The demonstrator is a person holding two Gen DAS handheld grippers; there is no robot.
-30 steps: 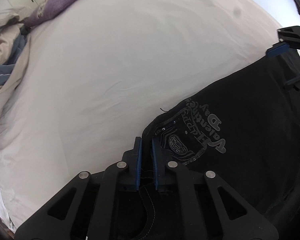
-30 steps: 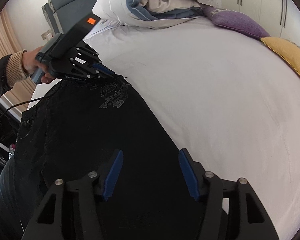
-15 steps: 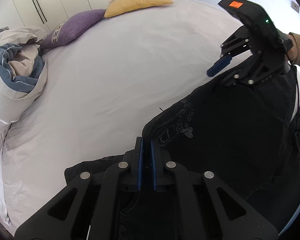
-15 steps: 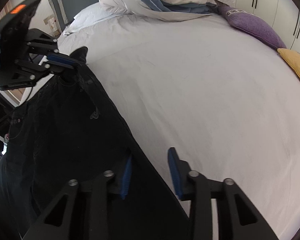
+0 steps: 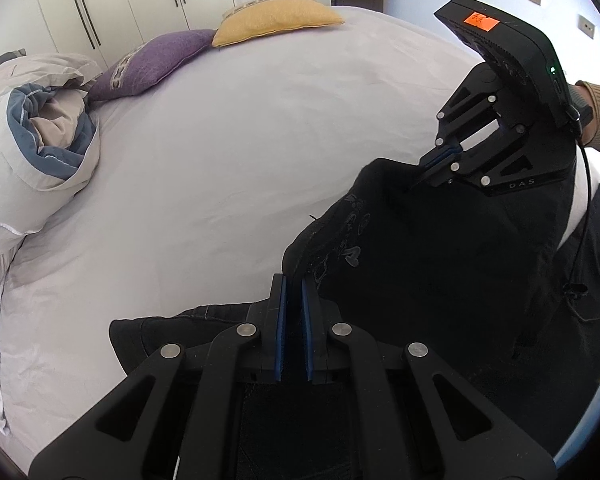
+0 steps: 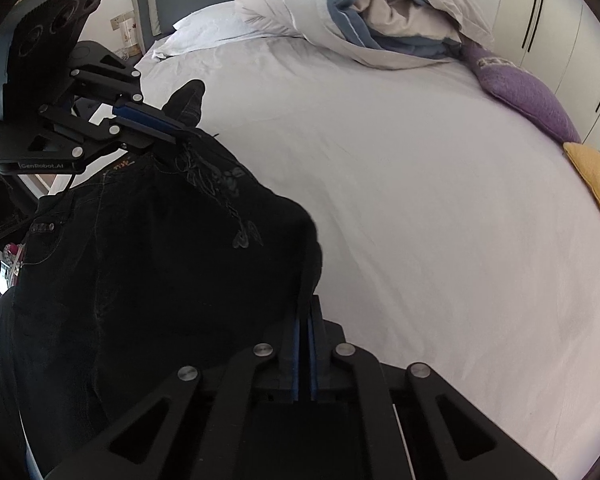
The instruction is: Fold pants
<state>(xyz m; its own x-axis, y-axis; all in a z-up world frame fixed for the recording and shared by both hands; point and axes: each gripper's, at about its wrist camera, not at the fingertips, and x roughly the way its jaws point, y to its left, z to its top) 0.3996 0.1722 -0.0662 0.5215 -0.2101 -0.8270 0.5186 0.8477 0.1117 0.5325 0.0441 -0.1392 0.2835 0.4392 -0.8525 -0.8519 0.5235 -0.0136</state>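
The black pants (image 5: 440, 264) with grey embroidery hang between both grippers above the near edge of the bed; they also show in the right wrist view (image 6: 160, 248). My left gripper (image 5: 293, 292) is shut on one corner of the pants' edge. My right gripper (image 6: 306, 320) is shut on the other corner. Each gripper shows in the other's view, the right one (image 5: 436, 164) at the upper right and the left one (image 6: 156, 128) at the upper left, both pinching fabric. A part of the pants (image 5: 172, 324) rests on the sheet.
The white bed sheet (image 5: 240, 140) spreads out ahead. A rolled white and blue duvet (image 5: 40, 136) lies at the head, with a purple cushion (image 5: 156, 60) and a yellow cushion (image 5: 276, 20) along the far side. White wardrobe doors (image 5: 100, 4) stand behind.
My right gripper went from open over the pants to shut on their edge. Both grippers have risen, lifting the pants off the sheet.
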